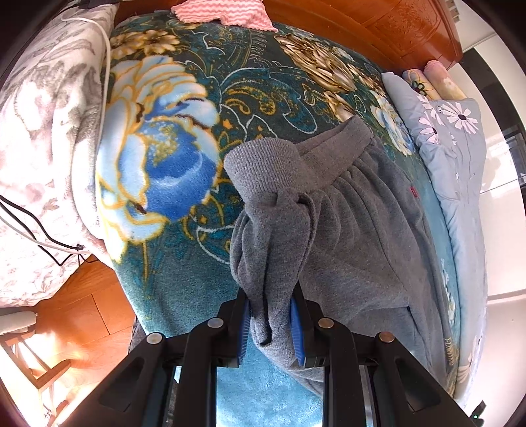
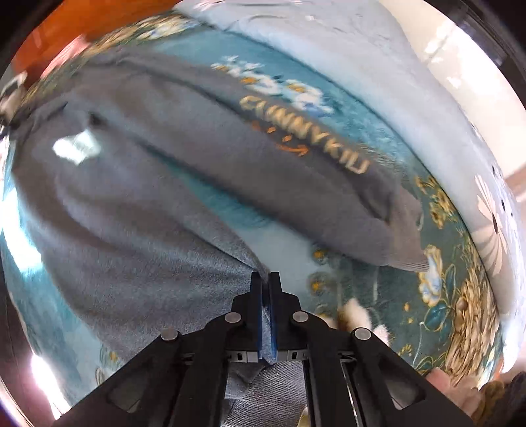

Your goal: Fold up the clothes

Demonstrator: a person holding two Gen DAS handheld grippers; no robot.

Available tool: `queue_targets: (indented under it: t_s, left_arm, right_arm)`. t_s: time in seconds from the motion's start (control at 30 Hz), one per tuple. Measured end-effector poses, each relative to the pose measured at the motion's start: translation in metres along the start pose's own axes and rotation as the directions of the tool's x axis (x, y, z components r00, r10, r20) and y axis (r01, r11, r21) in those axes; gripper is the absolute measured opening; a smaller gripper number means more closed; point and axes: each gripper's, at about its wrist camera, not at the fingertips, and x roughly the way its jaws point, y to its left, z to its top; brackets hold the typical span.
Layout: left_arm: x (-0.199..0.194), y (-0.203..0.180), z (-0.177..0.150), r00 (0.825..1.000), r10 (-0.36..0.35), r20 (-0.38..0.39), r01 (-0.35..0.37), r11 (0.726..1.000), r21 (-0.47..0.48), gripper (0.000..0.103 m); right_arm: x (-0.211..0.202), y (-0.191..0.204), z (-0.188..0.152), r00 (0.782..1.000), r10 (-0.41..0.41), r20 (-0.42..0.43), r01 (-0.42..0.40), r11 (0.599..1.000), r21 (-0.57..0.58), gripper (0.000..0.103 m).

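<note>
Grey sweatpants (image 1: 355,236) lie on a teal floral blanket (image 1: 171,170) that covers the bed. My left gripper (image 1: 270,315) is shut on a bunched fold of the grey fabric near the ribbed waistband (image 1: 263,167), which hangs lifted over the pants. In the right wrist view the pants (image 2: 138,184) spread out with gold lettering (image 2: 305,131) along one leg. My right gripper (image 2: 265,279) is shut on the edge of the other grey leg, with the cloth pinched between its blue pads. The right view is blurred.
A white and grey floral quilt (image 1: 42,138) with cables lies at the left. A pink striped cloth (image 1: 223,13) lies at the far end by the wooden headboard (image 1: 394,29). A grey daisy-print duvet (image 1: 457,154) lies along the right. Wooden floor (image 1: 82,312) shows lower left.
</note>
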Motion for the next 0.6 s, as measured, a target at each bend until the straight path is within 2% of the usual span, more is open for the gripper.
queue_targets:
  t_s: [0.03, 0.1, 0.2, 0.23, 0.3, 0.33, 0.4, 0.47, 0.5, 0.53, 0.6]
  left_arm:
    - [0.000, 0.000, 0.000, 1.000, -0.004, -0.003, 0.004, 1.000, -0.005, 0.025]
    - [-0.001, 0.000, 0.000, 1.000, -0.012, -0.002, 0.012, 1.000, -0.010, 0.025]
    - [-0.001, 0.001, 0.002, 1.000, -0.022, -0.010, 0.022, 1.000, -0.009, 0.025]
    - [-0.001, 0.002, 0.002, 1.000, -0.023, -0.013, 0.023, 1.000, -0.007, 0.025]
    - [0.000, 0.003, 0.002, 1.000, -0.025, -0.015, 0.025, 1.000, -0.007, 0.026]
    - [0.000, 0.003, 0.002, 0.999, -0.028, -0.014, 0.028, 1.000, -0.008, 0.026]
    - [0.001, 0.004, 0.001, 0.999, -0.039, -0.011, 0.038, 0.999, -0.012, 0.026]
    - [0.002, 0.004, -0.001, 0.998, -0.057, -0.007, 0.057, 0.998, -0.024, 0.028]
    - [0.003, 0.005, -0.001, 0.998, -0.066, -0.005, 0.066, 0.997, -0.030, 0.028]
    - [0.003, 0.005, -0.002, 0.997, -0.076, -0.004, 0.075, 0.996, -0.036, 0.029]
    - [0.003, 0.005, -0.004, 0.996, -0.092, -0.004, 0.092, 0.995, -0.037, 0.032]
  right_arm:
    - [0.003, -0.014, 0.006, 1.000, 0.005, 0.010, -0.006, 0.997, 0.080, 0.003]
    - [0.018, -0.026, 0.015, 0.999, 0.032, -0.039, -0.025, 0.988, 0.152, 0.003]
    - [0.028, -0.019, 0.016, 0.995, 0.023, -0.093, -0.009, 0.988, 0.152, 0.003]
    - [0.023, -0.018, 0.014, 0.997, 0.009, -0.082, 0.004, 0.987, 0.158, 0.005]
    - [-0.001, -0.019, 0.007, 0.999, -0.025, -0.033, 0.031, 0.981, 0.193, 0.021]
    - [-0.016, -0.019, 0.001, 0.999, -0.050, -0.004, 0.049, 0.975, 0.218, 0.034]
    - [-0.047, -0.020, -0.011, 0.994, -0.101, 0.050, 0.084, 0.960, 0.269, 0.037]
    - [-0.070, -0.019, -0.036, 0.995, -0.001, 0.097, -0.035, 0.927, 0.374, 0.037]
    - [-0.070, -0.015, -0.050, 0.991, 0.083, 0.106, -0.120, 0.900, 0.418, 0.037]
    - [-0.071, -0.012, -0.063, 0.979, 0.166, 0.120, -0.203, 0.864, 0.460, 0.038]
    - [-0.059, -0.004, -0.092, 0.961, 0.253, 0.111, -0.272, 0.796, 0.541, 0.038]
